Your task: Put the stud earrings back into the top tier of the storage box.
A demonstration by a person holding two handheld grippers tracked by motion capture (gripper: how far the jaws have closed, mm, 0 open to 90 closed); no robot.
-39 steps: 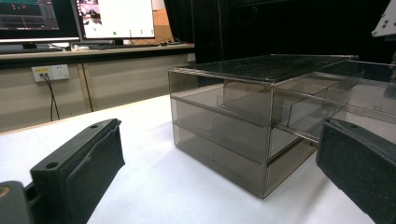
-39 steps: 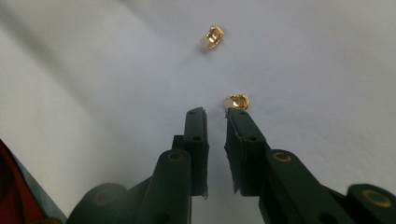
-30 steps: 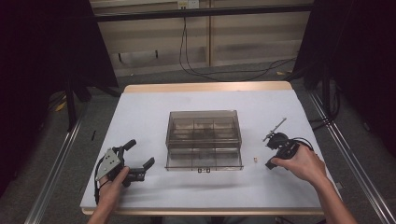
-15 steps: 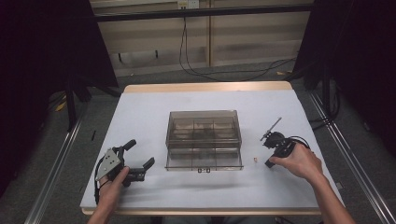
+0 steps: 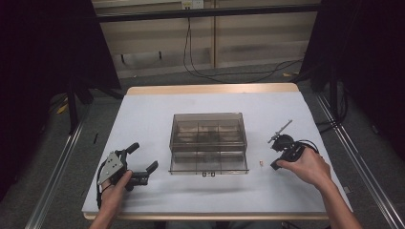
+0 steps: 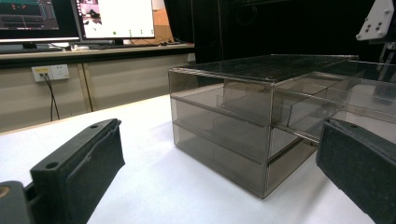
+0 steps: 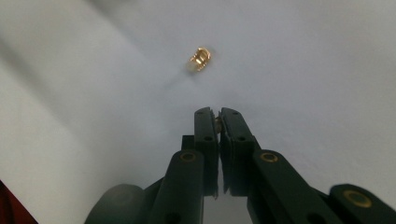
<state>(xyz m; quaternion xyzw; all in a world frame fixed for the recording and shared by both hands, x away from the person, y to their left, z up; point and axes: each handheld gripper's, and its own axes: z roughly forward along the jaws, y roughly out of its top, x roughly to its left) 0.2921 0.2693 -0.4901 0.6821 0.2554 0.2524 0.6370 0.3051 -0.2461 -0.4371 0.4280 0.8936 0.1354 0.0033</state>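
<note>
Item: small brass-coloured fitting [image 7: 201, 59], lying loose on the white surface [image 5: 157, 114]. In the high view it is seen as a tiny speck [image 5: 261, 163] just right of the front right corner of the drawer cabinet, between that cabinet and the right gripper.

Right gripper [image 7: 216, 112]: held in the right hand [image 5: 308, 165] near the surface's right edge, pointed down at the surface. The jaws have just been closing and are now seen brought together. A small pale glint is noted in the seam between their tips; what it is cannot be told. The fitting lies just ahead of the tips, apart from them and untouched.

Left gripper [image 5: 142, 159]: held in the left hand [image 5: 114, 191] at the front left of the surface, resting low. The jaws are seen wide apart, with nothing between them, directed toward the cabinet's left side.

Drawer cabinet [image 5: 208, 141]: smoky transparent plastic, placed at the middle of the surface, with partitioned compartments visible through its top and walls [image 6: 261, 121].
</note>
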